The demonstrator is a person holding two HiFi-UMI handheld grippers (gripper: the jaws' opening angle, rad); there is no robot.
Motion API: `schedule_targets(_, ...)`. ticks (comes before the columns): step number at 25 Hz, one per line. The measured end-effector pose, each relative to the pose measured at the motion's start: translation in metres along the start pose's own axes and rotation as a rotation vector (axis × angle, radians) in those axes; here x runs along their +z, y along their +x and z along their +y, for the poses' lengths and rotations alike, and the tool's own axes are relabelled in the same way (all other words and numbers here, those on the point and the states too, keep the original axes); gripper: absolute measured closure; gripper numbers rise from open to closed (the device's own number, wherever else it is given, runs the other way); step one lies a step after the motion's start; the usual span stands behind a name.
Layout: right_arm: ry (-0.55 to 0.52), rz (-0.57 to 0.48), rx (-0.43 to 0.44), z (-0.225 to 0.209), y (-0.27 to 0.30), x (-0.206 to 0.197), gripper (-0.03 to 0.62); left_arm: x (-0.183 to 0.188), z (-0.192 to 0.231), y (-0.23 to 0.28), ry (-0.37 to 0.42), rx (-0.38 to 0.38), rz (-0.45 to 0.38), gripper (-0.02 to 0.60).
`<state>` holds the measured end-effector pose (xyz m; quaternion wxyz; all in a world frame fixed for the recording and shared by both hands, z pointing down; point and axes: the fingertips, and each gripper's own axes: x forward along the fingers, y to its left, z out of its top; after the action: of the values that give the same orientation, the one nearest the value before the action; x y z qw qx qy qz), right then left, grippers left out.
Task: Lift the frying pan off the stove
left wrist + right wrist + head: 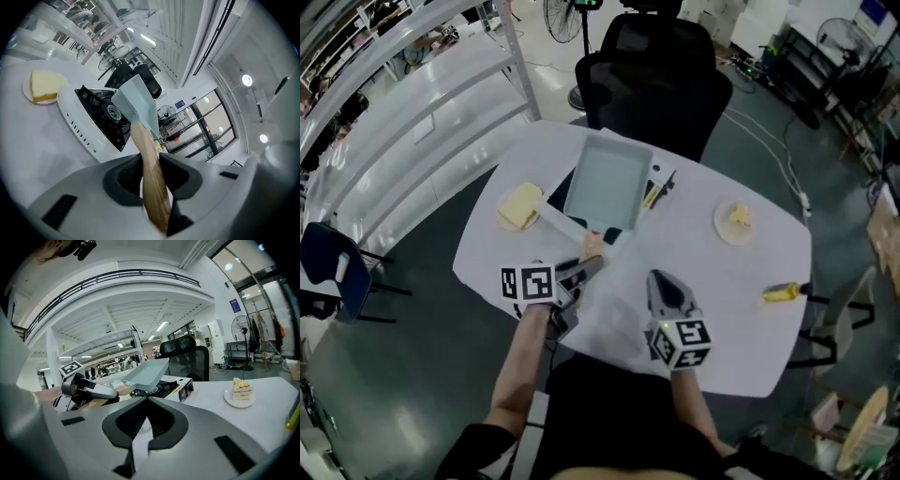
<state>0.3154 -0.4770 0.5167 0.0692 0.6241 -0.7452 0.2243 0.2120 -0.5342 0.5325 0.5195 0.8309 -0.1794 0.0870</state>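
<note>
Two-gripper check: found left hand-held gripper at near side of white table, jaws clamped from both sides on wooden handle of frying pan. Noted pan as rectangular and pale grey-green, held in the air above stove, far end tilted upward, black burner top exposed beneath. Found right hand-held gripper just right of the left one, jaws drawn together on nothing, apart from pan and stove. Recorded plate with yellow cake slice just left of stove, second plate with cake well to the right, small yellow object near right table edge, kind not determined. Logged black office chair beyond far side of table.
</note>
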Motion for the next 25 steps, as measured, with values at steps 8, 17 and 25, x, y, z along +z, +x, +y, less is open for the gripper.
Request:
schedule_targets(8,-0.024,-0.03,0.004,0.018,-0.016,0.011,0.588,-0.01,-0.02,-0.031,0.006,-0.011,-0.053,0.482)
schedule_targets(17,-0.047,-0.059,0.02,0.038,-0.025,0.013,0.588,-0.019,-0.027,-0.071,-0.004,-0.012,-0.141,0.48)
schedule_targets(25,-0.07,-0.061,0.069,0.069,-0.026,0.01,0.588,-0.024,-0.017,-0.127,-0.011,0.045,-0.236,0.482)
